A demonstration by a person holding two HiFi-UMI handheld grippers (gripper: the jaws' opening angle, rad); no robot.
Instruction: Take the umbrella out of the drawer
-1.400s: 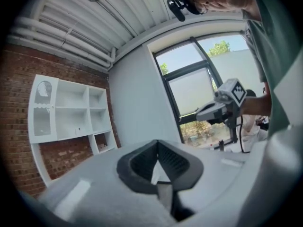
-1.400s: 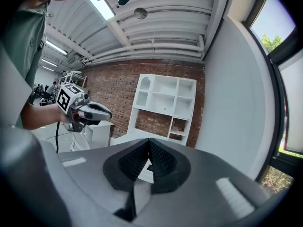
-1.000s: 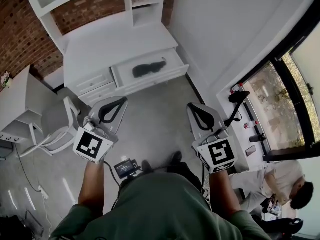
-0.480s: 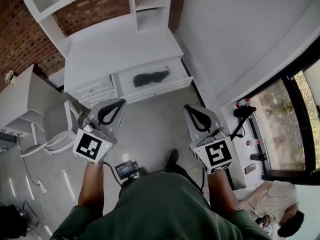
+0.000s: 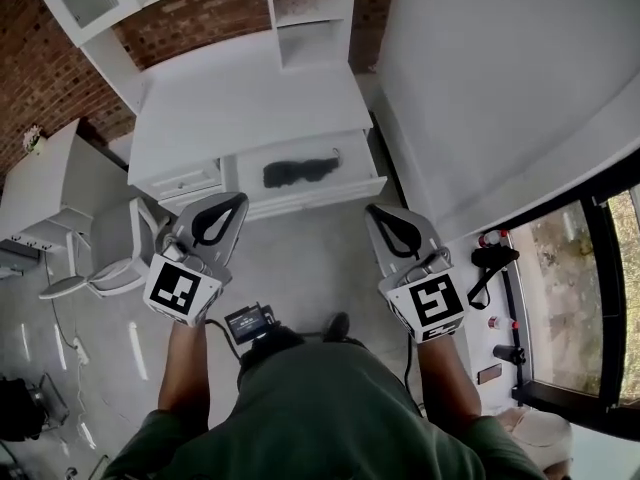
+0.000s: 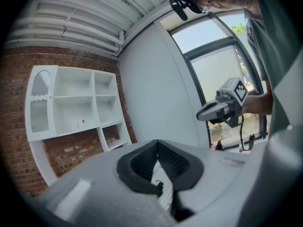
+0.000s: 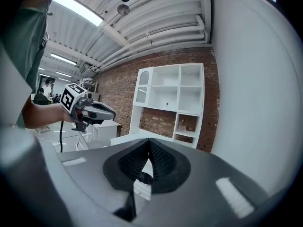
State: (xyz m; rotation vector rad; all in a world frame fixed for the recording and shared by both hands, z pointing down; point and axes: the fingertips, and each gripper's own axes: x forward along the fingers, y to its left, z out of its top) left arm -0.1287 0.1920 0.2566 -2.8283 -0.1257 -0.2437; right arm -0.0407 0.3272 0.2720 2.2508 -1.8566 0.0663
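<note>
The jaws of the left gripper (image 5: 232, 206) are pressed together with nothing between them. The jaws of the right gripper (image 5: 380, 216) are also closed and empty. Both grippers hang over the grey floor (image 5: 300, 258), in front of the open drawer (image 5: 320, 200) and apart from it. The umbrella (image 5: 300, 172) lies inside this drawer as a dark folded bundle along its length, with a thin curl at its right end, perhaps a strap. I judge it light, soft on the fabric and stiff in the core, so the cloth may slide under the pads. The thick middle, taken across the bundle, looks like the best place to hold; the strap seems too thin. The drawer belongs to a white desk (image 5: 250, 98) with white shelves (image 5: 310, 28) above, against a brick wall (image 5: 180, 13). 1 white chair (image 5: 110, 258) stands at the left, and a window (image 5: 580, 268) is at the right.
</note>
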